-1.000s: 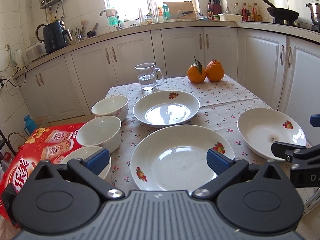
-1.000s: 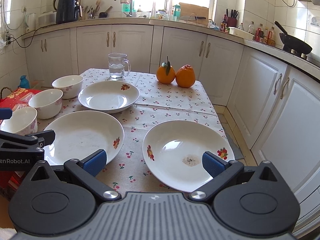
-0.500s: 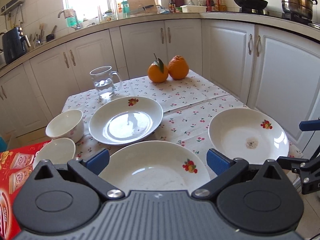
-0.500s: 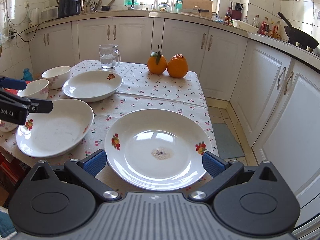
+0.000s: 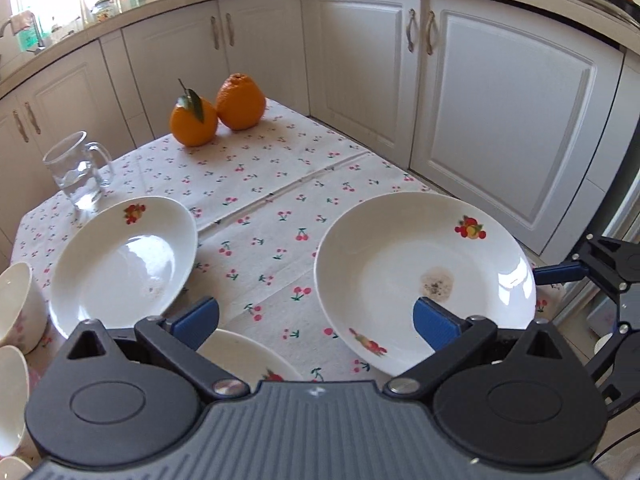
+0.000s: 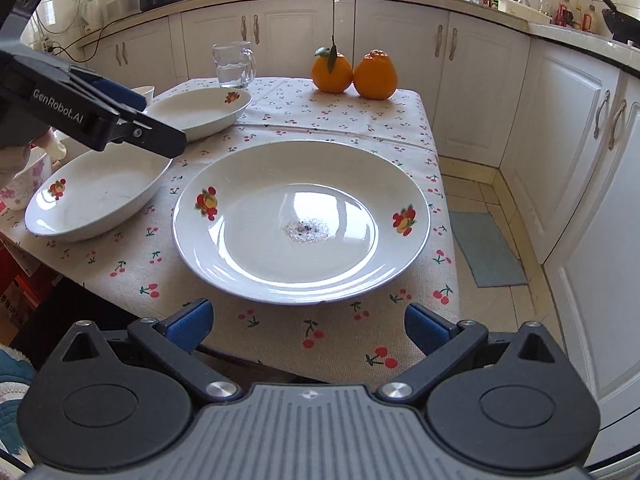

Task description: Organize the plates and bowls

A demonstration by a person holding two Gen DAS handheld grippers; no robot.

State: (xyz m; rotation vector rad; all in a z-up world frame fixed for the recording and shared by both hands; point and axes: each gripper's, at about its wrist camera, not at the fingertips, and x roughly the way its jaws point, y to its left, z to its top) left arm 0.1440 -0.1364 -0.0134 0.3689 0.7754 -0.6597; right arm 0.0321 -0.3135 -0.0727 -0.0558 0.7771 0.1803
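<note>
On the table: a cherry-print cloth (image 6: pixel 344 120) covers the top, with three plates, bowls, a glass mug and two oranges on it
Right gripper (image 6: pixel 306 322): jaws spread wide, nothing between the blue pads, hovering at the near edge of the table just short of the stained plate
Stained plate (image 6: pixel 300 220): flat on the cloth at the near right, fruit prints on its rim, a greyish speckled patch at its centre
Left gripper (image 5: pixel 316 318): jaws wide apart and holding nothing, above the cloth between the near left plate and the stained plate; its right pad overlaps the stained plate's near rim in the left wrist view, contact cannot be told
Near left plate (image 6: pixel 96 196): on the cloth just left of the stained plate, apart from it
Far plate (image 6: pixel 200 112): behind the near left plate, towards the mug
Bowls (image 5: pixel 16 304): at the left edge of the table, partly cut off
Glass mug (image 6: pixel 234 64): upright at the far left, water inside
Oranges (image 6: pixel 354 72): side by side and touching at the far edge, one with a leaf
</note>
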